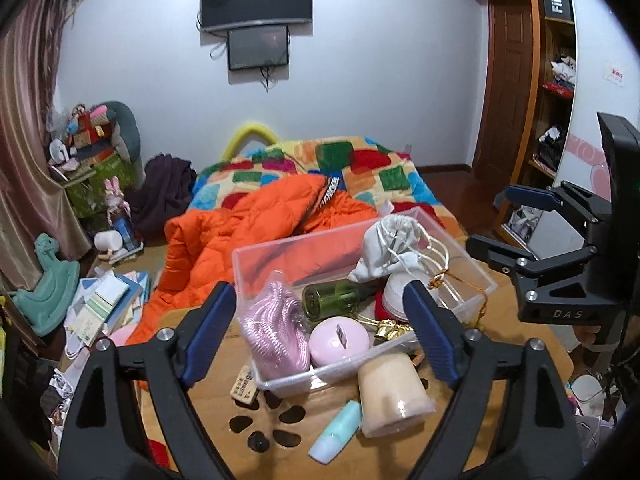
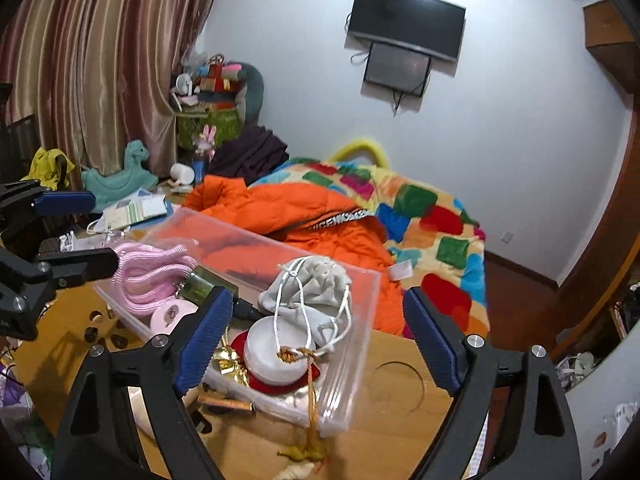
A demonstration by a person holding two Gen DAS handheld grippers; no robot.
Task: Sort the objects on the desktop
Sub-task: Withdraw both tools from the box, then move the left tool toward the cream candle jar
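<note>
Fingers of left gripper (image 1: 325,334) and right gripper (image 2: 318,338) spread wide, holding nothing. Clear bin (image 1: 360,240) on wooden table (image 1: 472,420) holds pink rope (image 1: 276,328), green bottle (image 1: 332,300), grey pouch (image 1: 394,240). Beige cup (image 1: 394,396) and mint tube (image 1: 336,432) lie just outside bin.

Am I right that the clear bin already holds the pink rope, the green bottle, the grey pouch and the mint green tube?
Not quite. The mint green tube lies outside the clear bin, on the wooden table beside the beige roll, as the left wrist view shows. The pink rope, green bottle and grey pouch are inside.
</note>
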